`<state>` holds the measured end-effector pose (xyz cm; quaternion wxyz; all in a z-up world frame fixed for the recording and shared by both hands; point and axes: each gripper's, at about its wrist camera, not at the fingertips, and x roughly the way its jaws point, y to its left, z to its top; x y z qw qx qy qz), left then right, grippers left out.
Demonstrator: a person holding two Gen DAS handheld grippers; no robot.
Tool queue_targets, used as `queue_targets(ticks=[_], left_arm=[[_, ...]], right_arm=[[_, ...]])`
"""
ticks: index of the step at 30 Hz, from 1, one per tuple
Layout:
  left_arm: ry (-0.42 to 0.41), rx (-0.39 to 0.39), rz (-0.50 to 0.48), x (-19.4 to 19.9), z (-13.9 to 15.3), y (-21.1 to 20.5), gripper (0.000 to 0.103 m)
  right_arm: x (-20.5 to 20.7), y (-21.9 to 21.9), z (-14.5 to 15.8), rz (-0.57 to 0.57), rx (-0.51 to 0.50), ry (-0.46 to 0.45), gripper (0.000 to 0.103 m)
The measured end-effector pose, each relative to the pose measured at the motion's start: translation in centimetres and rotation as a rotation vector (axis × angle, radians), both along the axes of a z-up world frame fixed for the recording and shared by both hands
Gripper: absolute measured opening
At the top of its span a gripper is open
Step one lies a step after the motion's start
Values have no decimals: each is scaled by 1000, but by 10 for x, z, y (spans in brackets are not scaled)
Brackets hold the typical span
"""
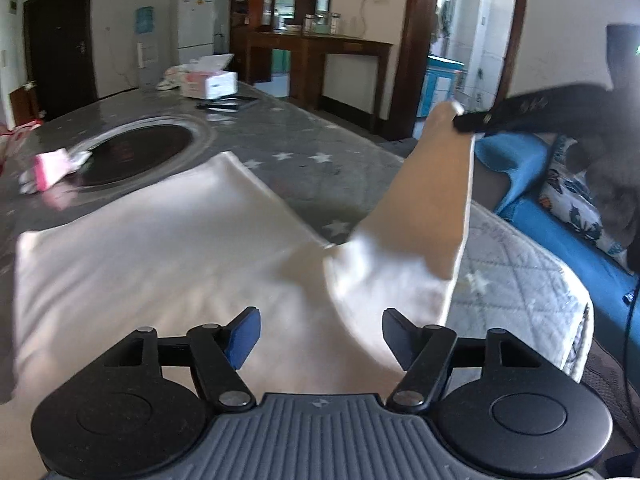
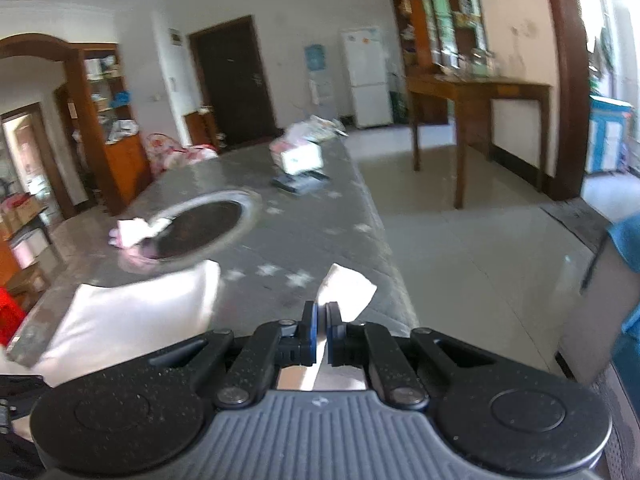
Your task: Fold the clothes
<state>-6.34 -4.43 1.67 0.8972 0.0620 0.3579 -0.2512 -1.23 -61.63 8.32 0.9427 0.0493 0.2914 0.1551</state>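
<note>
a: where's the white garment (image 1: 168, 248)?
b: mid-frame, spread on the grey starred table (image 1: 304, 144).
a: the tongs?
b: right gripper (image 2: 321, 322) clamped on a lifted corner; left gripper (image 1: 320, 336) spread apart, holding nothing.

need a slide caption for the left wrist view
Open left gripper over a cream garment while the right gripper lifts one corner off the star-print table.
</note>
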Motion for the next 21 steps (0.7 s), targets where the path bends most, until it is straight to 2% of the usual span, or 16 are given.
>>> queue_targets(ticks=[5,11,17,21], left_arm=[[-25,6,68,-13,4,32,74],[-45,0,147,-28,7,68,74],[-47,-28,228,-43,9,102,75],[-51,-27,262,-51,10,116,75]], right_arm=[[-9,38,27,115,-6,-37,3],[-24,103,52,284,-42,-68,4],[-37,172,45,448,-93,-46,4],[-46,209,25,534,-127,3,3]])
